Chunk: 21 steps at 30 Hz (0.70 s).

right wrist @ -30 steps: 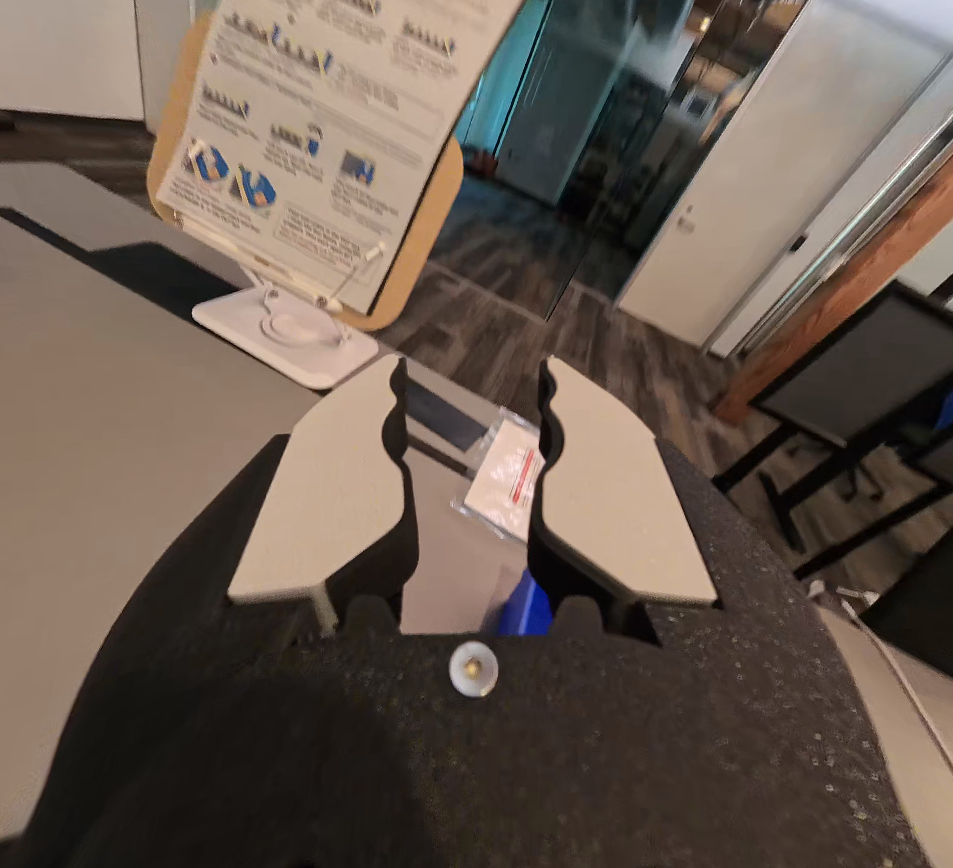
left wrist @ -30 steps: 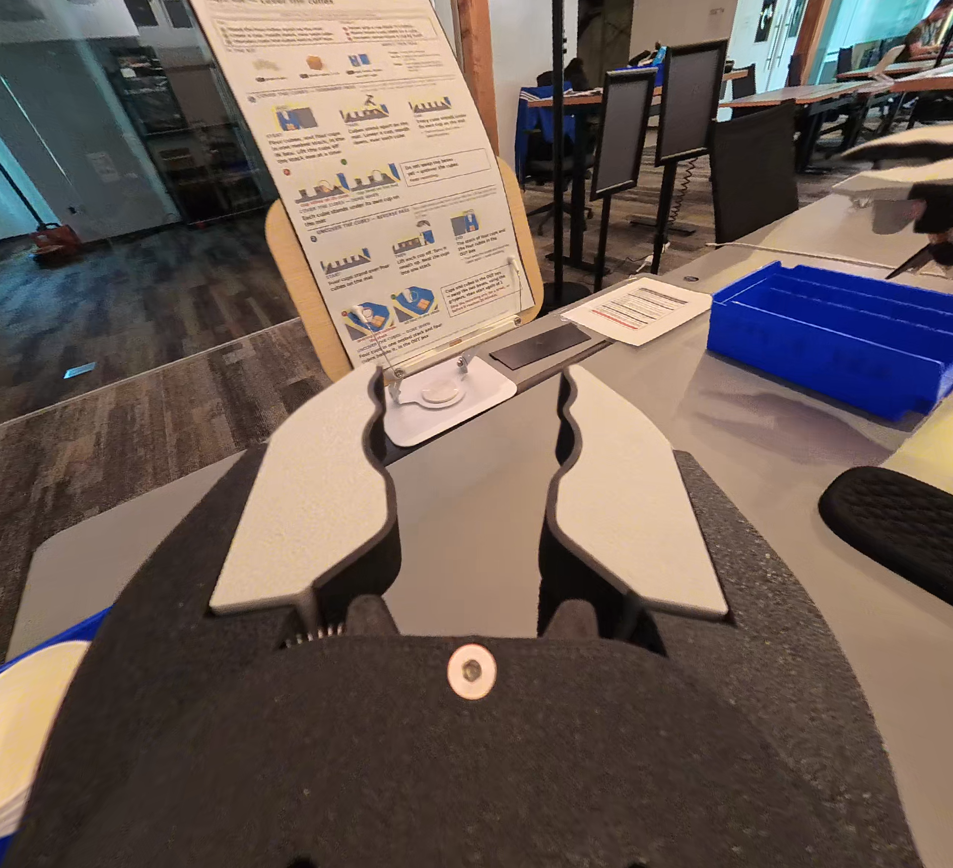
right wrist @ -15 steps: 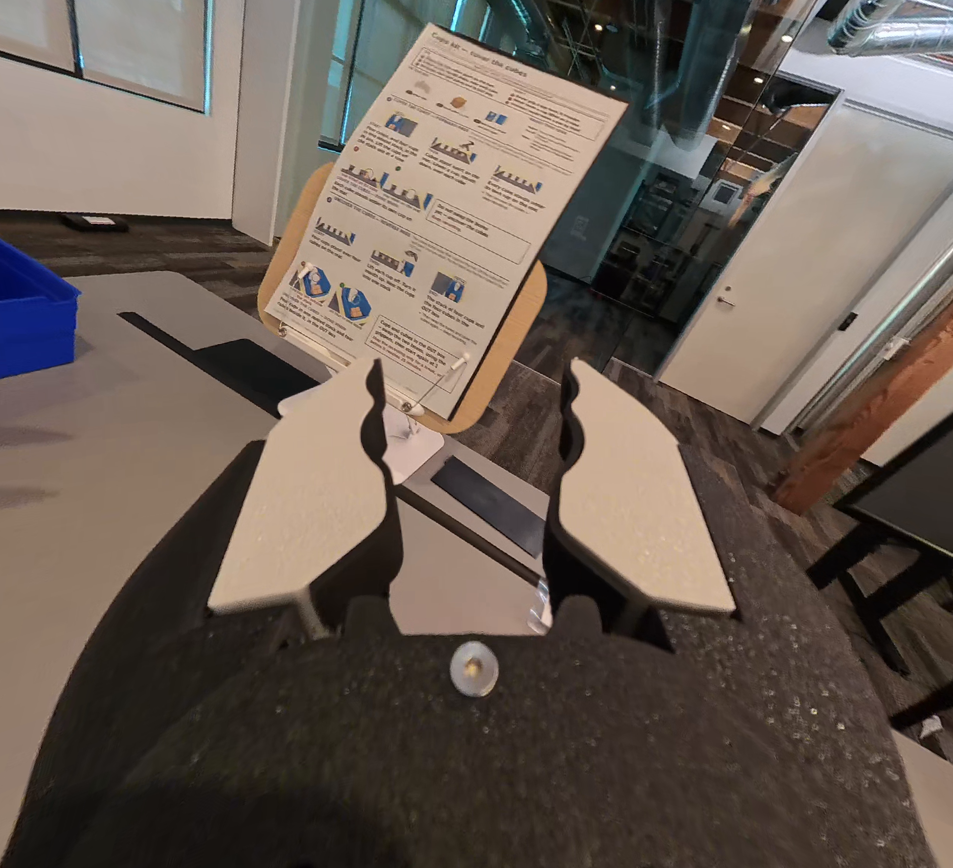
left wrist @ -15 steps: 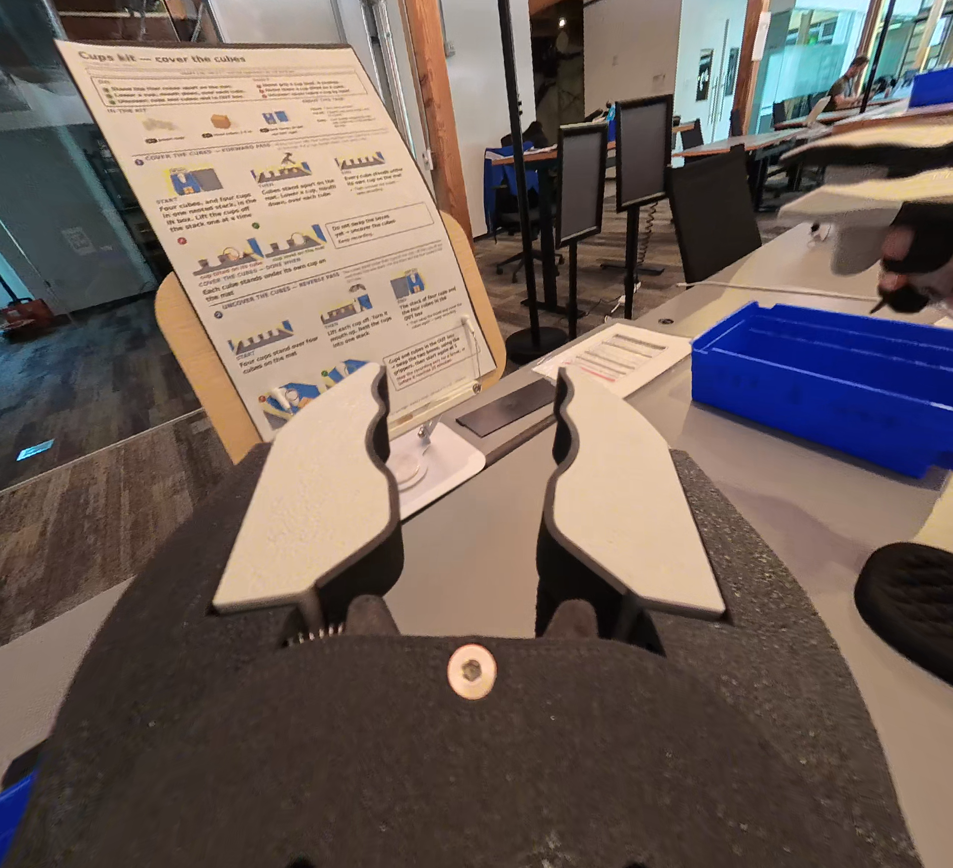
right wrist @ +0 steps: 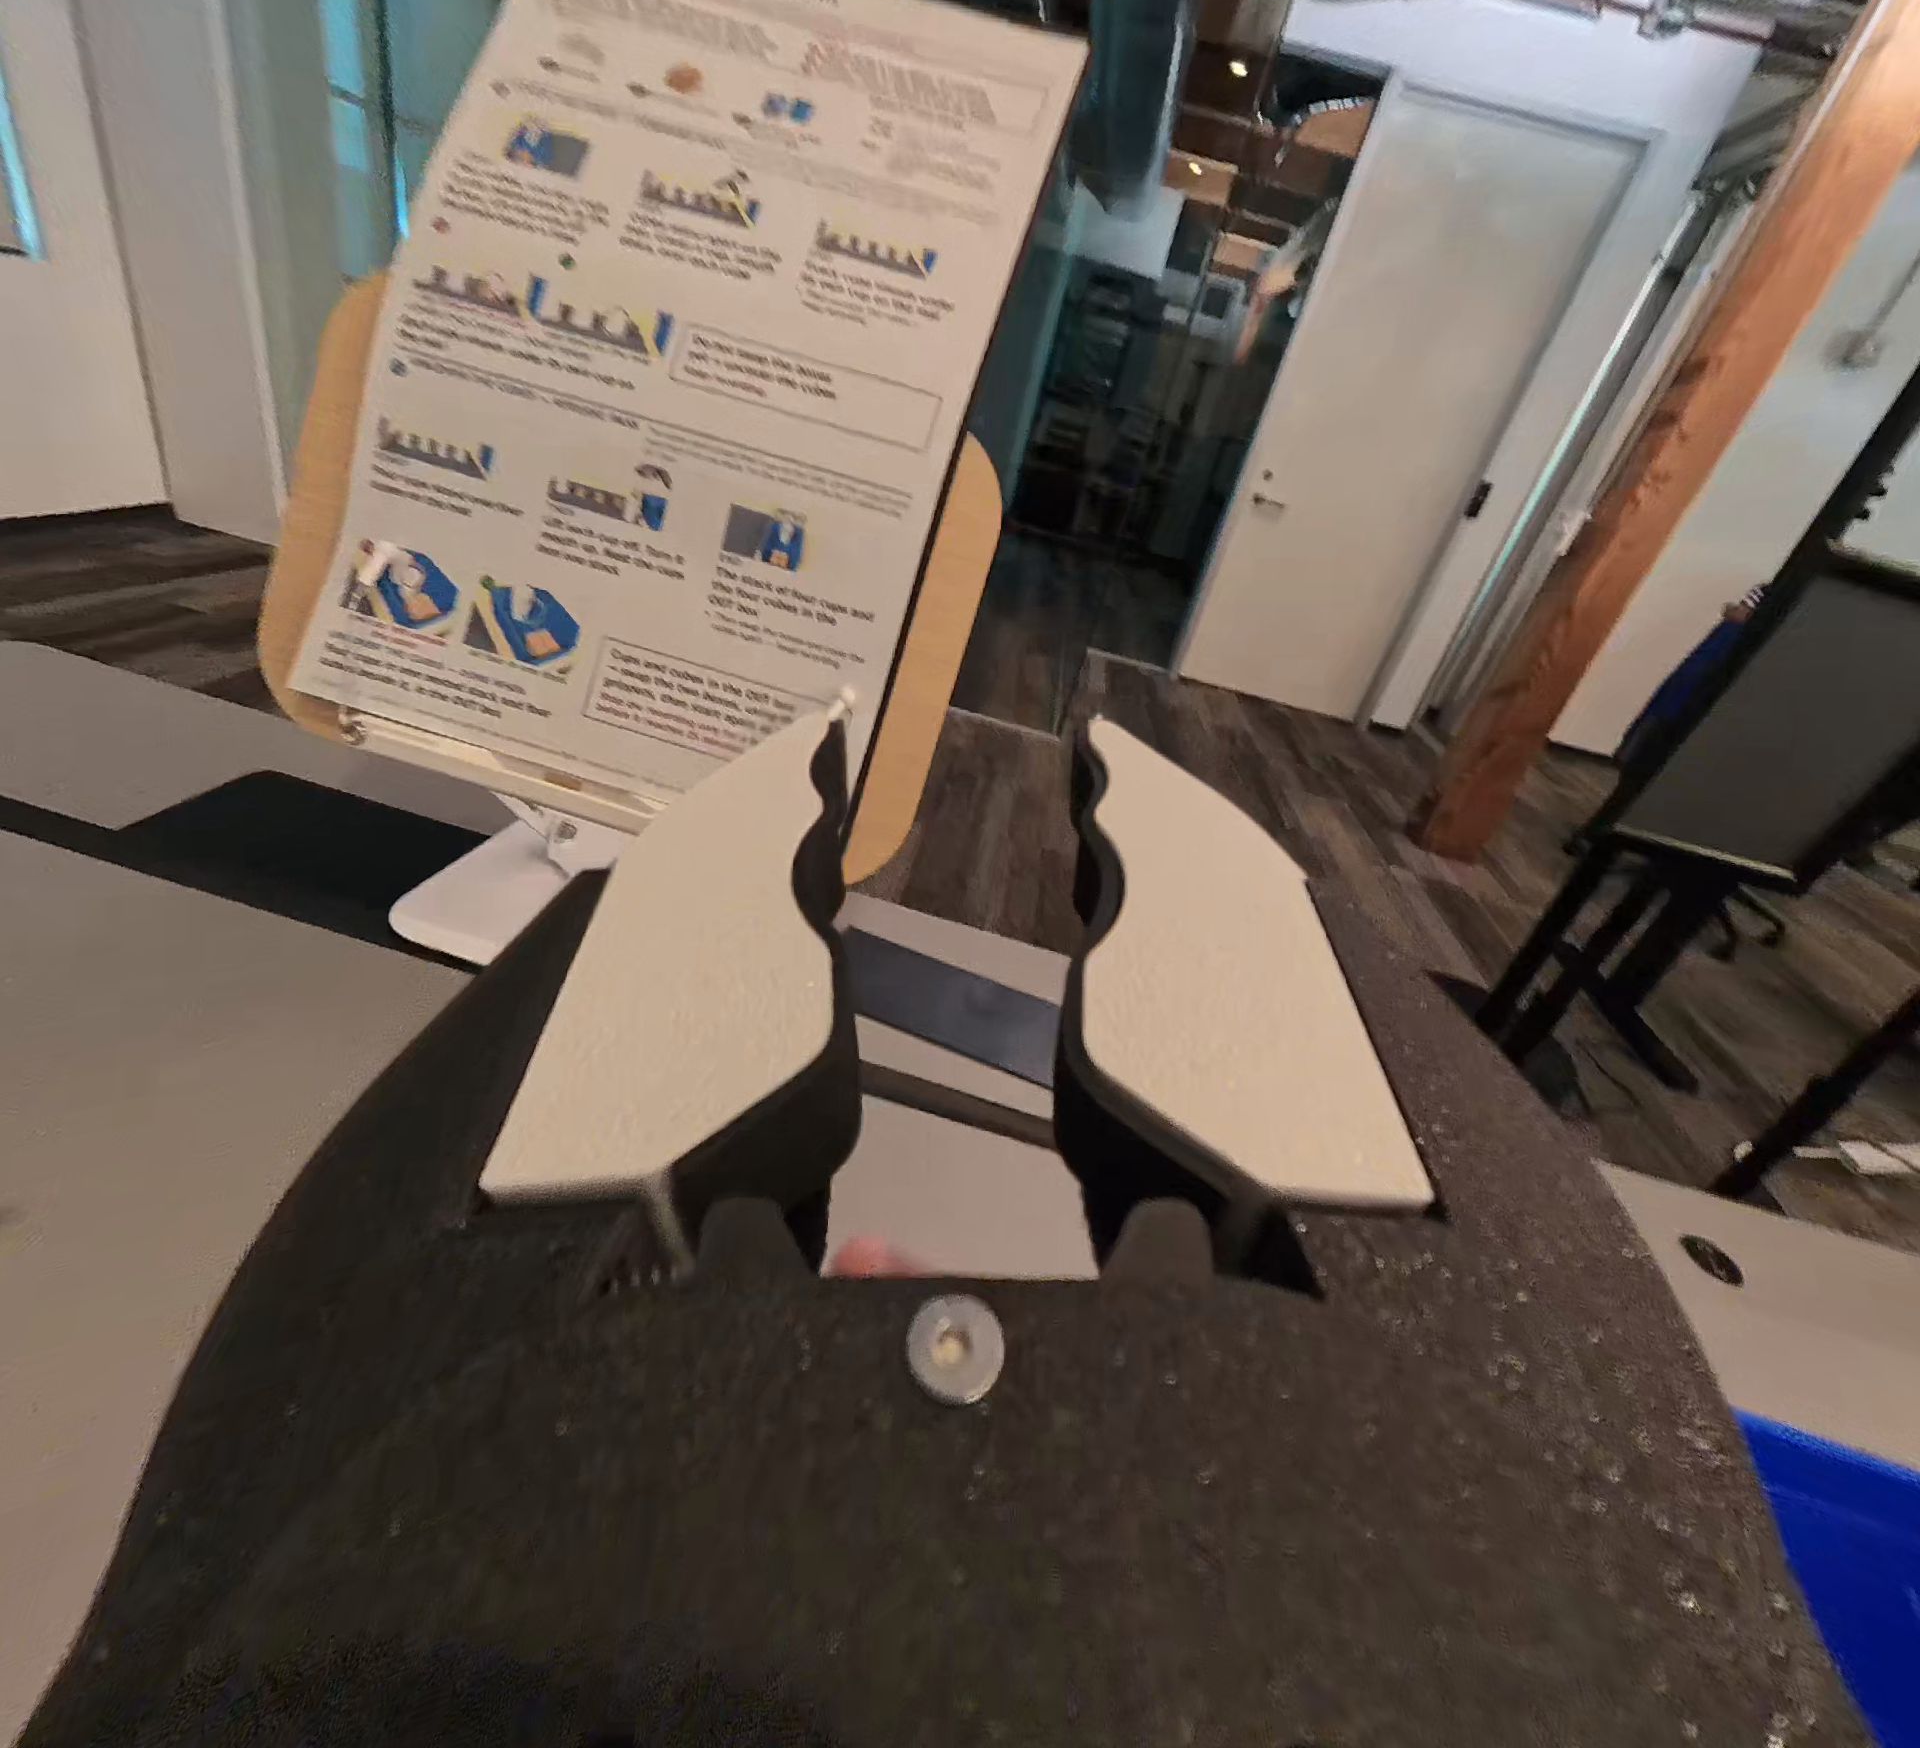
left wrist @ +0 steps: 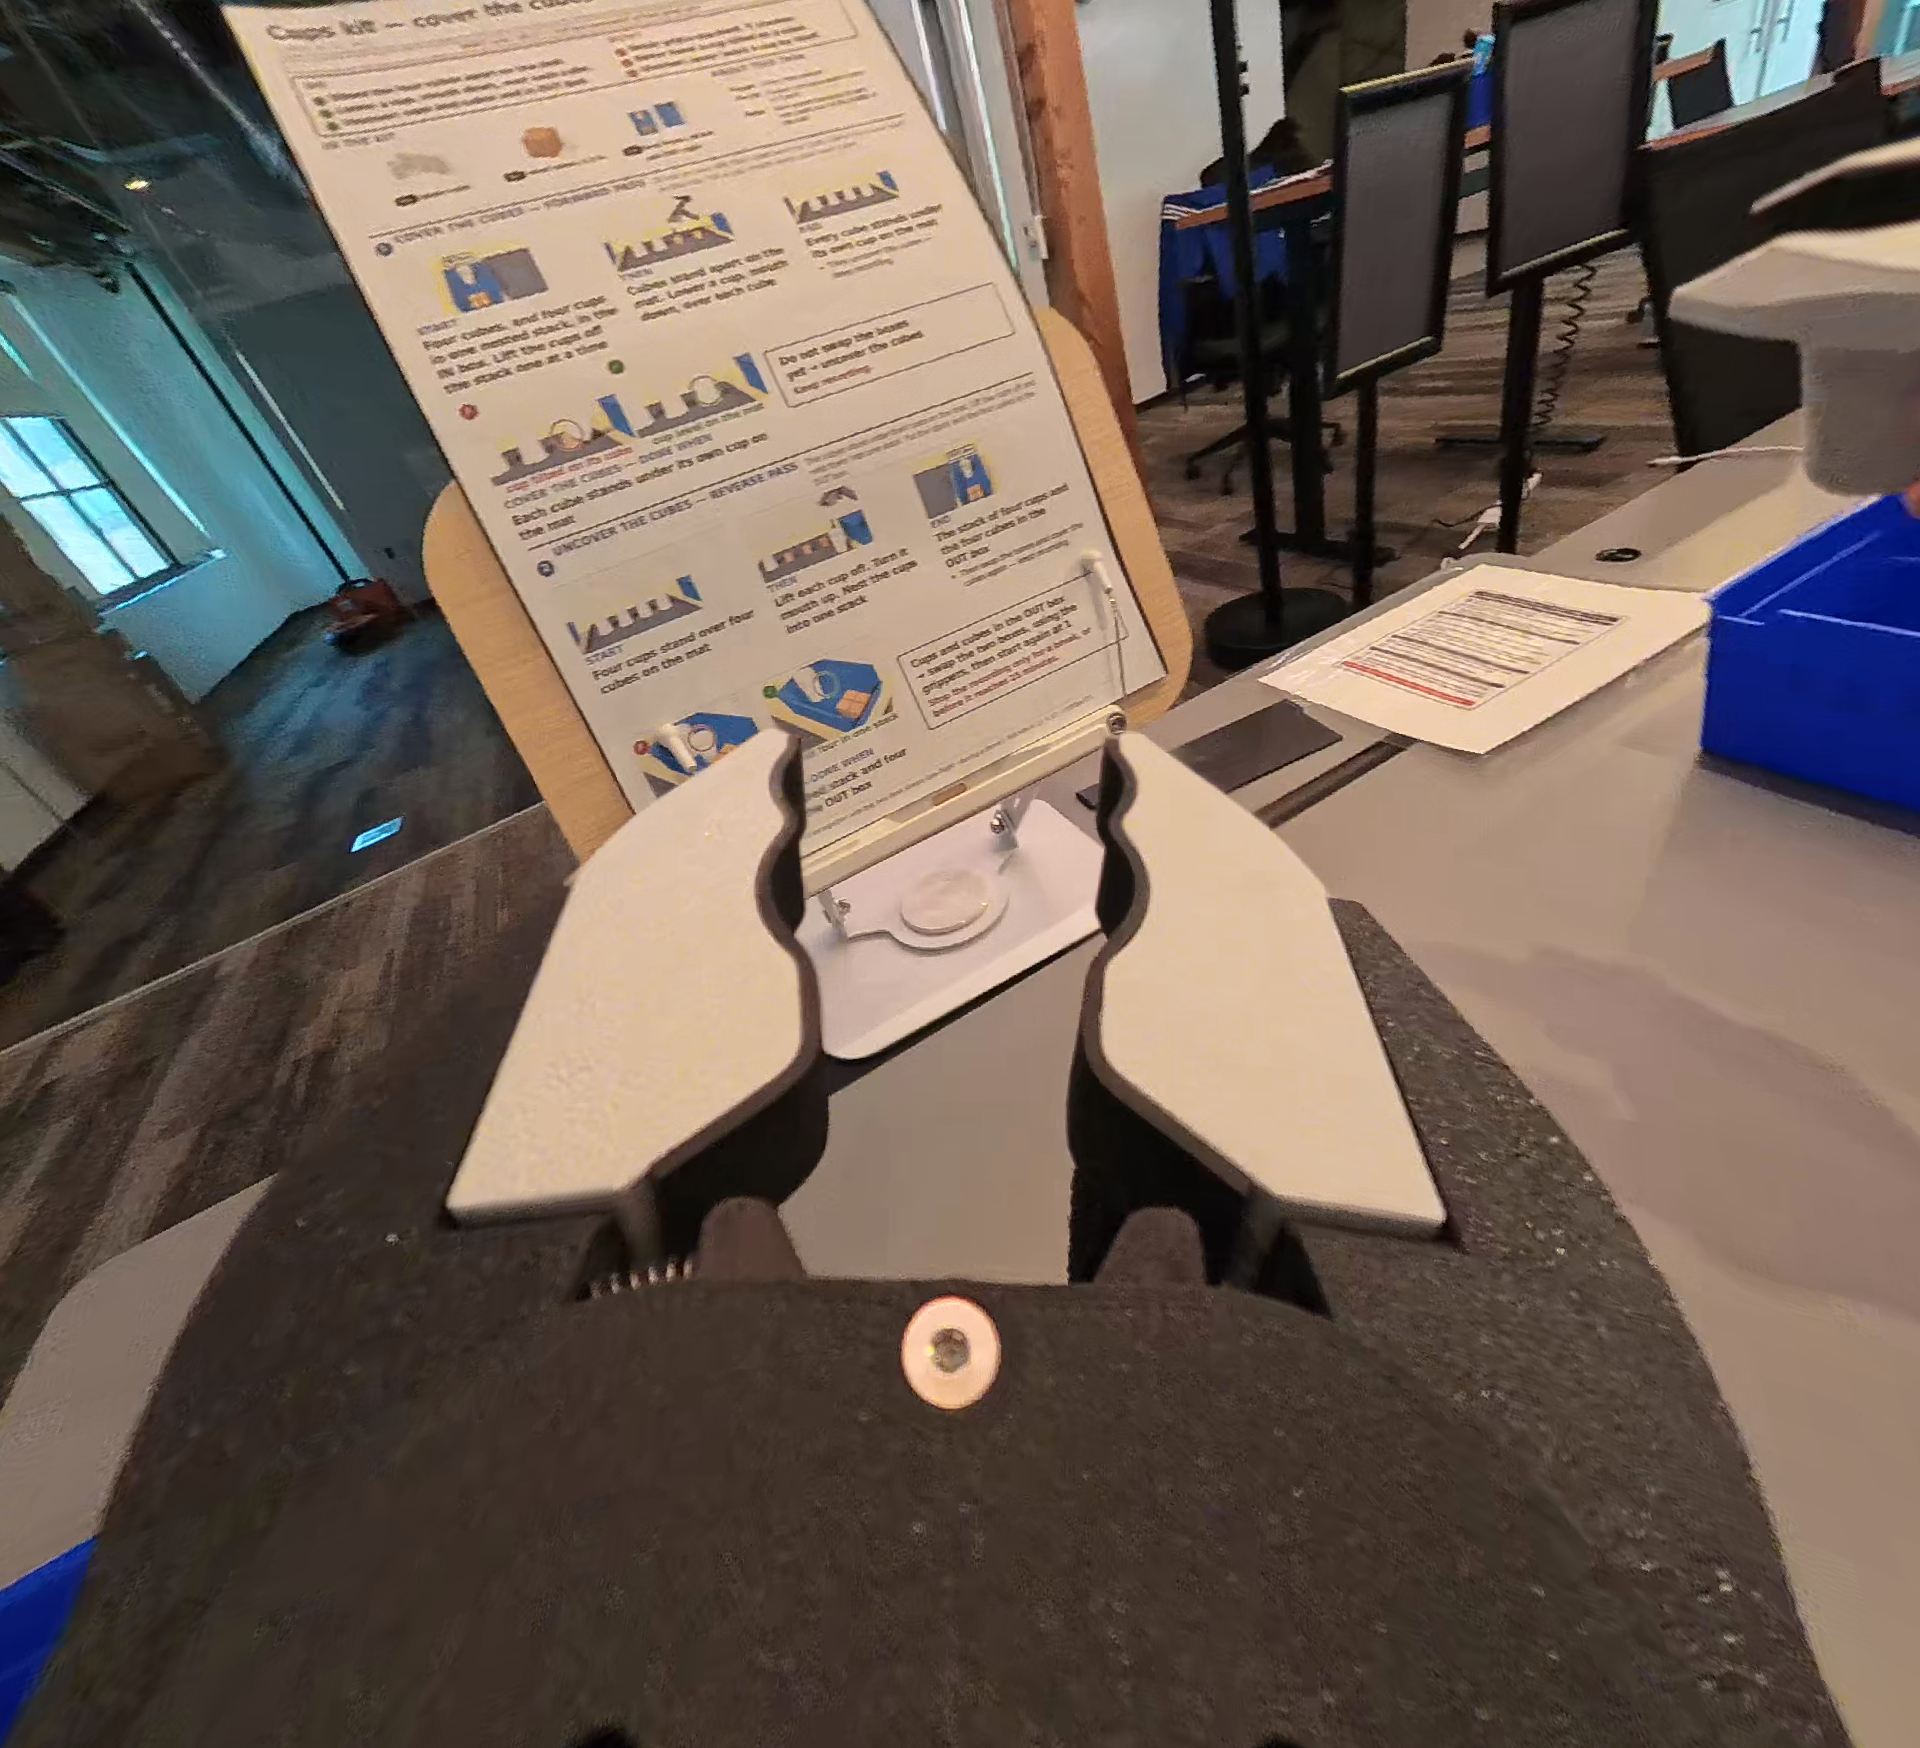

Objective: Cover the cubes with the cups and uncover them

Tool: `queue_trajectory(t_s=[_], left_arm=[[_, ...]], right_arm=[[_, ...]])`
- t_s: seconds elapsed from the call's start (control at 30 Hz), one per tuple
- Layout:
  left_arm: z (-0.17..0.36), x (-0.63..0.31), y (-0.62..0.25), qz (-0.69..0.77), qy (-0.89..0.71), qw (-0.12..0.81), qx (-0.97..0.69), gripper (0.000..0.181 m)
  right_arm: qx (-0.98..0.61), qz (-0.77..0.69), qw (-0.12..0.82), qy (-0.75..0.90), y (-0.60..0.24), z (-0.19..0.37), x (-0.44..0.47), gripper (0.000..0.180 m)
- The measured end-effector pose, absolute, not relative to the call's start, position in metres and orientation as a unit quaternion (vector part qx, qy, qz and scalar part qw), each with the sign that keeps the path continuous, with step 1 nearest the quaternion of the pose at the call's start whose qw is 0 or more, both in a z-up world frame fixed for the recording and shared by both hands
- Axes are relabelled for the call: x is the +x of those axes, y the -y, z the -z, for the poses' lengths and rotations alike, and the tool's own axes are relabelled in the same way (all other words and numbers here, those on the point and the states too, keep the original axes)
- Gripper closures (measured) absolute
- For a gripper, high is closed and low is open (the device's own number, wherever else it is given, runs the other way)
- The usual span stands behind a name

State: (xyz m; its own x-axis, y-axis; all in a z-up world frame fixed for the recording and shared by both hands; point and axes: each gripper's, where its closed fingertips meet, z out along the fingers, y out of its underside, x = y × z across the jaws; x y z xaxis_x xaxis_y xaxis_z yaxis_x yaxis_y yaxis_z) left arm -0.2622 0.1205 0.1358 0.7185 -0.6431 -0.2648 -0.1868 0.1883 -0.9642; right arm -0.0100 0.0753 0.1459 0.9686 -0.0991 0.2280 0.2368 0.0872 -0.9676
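Fingers [left wrist: 665,981] of both grippers, left [left wrist: 951,789] and right [right wrist: 956,768], stand apart and hold nothing, and since we see no cups or cubes, only the sheet [left wrist: 707,368] and a blue bin [left wrist: 1829,659], we should tilt down first.

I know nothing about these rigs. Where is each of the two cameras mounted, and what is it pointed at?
Left wrist view: sits on the left tool, looking along its open fingers at the instruction sheet on its stand; a blue bin and the other tool show at the right edge.
Right wrist view: sits on the right tool, fingers open, facing the same sheet with a white door behind.
Shared: the sheet on its stand, and the grey table.
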Motion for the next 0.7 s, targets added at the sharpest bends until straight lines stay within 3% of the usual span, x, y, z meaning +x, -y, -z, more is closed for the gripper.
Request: queue_trajectory(t_s=[0.2, 0.5, 0.7], left_arm=[[-0.121, -0.27, -0.139, 0.143, -0.3, 0.695, -0.637, 0.127], [-0.078, -0.267, -0.168, 0.092, -0.26, 0.682, -0.678, 0.127], [-0.052, -0.271, -0.185, 0.076, -0.219, 0.666, -0.709, 0.131]], right_arm=[[-0.675, 0.136, 0.725, 0.024, -0.089, -0.122, 0.008, 0.155], [-0.695, 0.16, 0.7, -0.033, -0.103, -0.089, 0.032, 0.155], [-0.724, 0.085, 0.682, -0.054, -0.112, -0.07, 0.024, 0.16]])
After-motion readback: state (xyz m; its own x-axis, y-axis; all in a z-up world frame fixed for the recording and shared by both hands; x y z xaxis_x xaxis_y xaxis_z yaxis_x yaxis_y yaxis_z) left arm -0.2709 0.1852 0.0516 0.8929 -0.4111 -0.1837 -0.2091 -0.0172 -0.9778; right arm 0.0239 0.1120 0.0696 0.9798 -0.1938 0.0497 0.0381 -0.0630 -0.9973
